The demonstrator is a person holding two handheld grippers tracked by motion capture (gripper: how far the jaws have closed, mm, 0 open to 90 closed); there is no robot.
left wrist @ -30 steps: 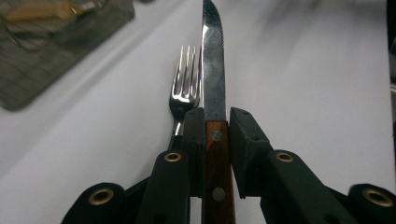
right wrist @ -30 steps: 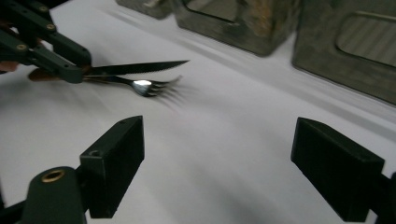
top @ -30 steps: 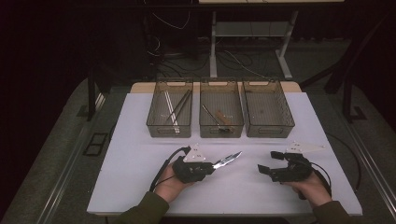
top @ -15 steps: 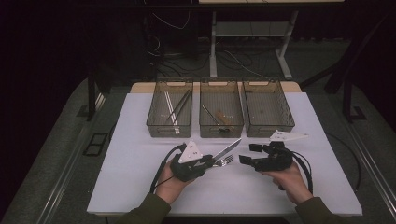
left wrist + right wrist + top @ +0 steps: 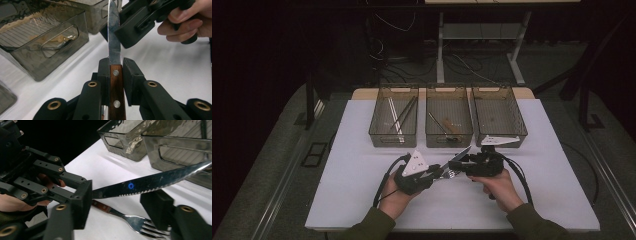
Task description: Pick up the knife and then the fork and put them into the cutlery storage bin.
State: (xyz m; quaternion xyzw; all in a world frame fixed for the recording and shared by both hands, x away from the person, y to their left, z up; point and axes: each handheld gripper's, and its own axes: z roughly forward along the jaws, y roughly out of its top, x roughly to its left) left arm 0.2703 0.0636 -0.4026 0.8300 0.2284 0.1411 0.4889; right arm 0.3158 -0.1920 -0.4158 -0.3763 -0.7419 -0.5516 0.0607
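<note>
Left hand-held gripper clamps the knife; right hand-held gripper, closing, apparently straddles its blade.

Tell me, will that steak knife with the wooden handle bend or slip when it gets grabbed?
The wooden-handled serrated steel steak knife probably stays stiff: its blade juts straight from the left gripper. The shiny blade looks slippery, so it might slide between the right gripper fingers.

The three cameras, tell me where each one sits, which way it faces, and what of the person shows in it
High view: above the person's side, facing forward and down on the table; both forearms and hands show.
Left gripper view: on the left gripper, along its jaws shut on the knife; right hand's fingers show.
Right gripper view: on the right gripper, jaws closing around the blade; left hand shows, fork below.
Shared: the knife and bins.
</note>
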